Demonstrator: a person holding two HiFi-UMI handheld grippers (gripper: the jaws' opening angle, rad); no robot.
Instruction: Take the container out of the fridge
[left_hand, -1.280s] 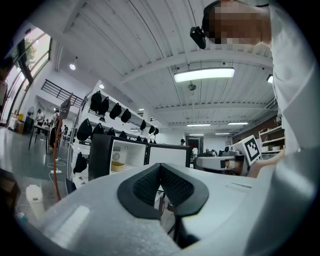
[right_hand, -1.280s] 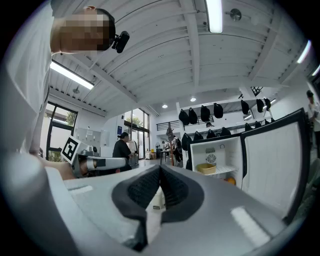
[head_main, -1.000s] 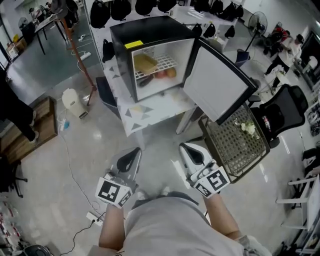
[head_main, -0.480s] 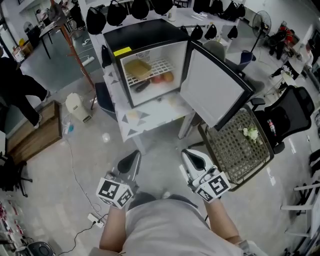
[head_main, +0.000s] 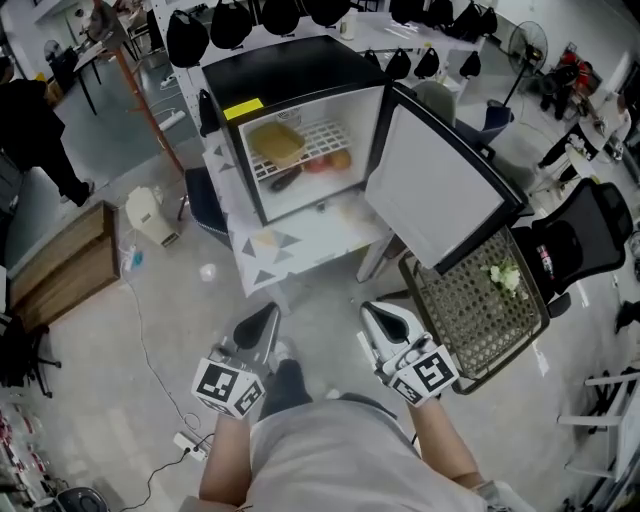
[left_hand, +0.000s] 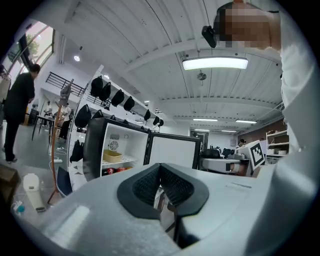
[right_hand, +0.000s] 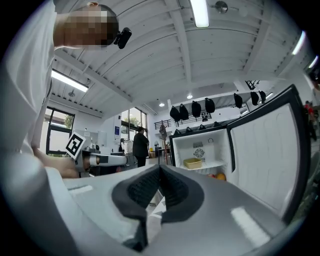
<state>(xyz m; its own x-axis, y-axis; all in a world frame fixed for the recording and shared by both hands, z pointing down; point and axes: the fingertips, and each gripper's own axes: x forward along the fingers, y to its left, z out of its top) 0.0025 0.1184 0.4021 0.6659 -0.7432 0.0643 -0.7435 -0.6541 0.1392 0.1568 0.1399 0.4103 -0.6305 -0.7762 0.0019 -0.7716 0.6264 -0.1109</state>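
I hold both tools low and near my body, well short of the fridge (head_main: 290, 72), which stands on a small white tabletop (head_main: 305, 238) patterned with grey triangles. The left tongs (head_main: 258, 325) are pressed together with nothing between them, and the right tongs (head_main: 386, 321) are likewise closed and empty. The fridge door (head_main: 436, 192) hangs open to the right. Inside, the yellow container (head_main: 277, 142) sits on the white wire shelf (head_main: 325, 132), towards its left side, far from both tongs. Red and orange items (head_main: 331, 160) lie just right of it, and a dark object (head_main: 285, 179) lies nearer the front. A wire mesh basket (head_main: 470, 300) stands on the floor to my right, below the door.
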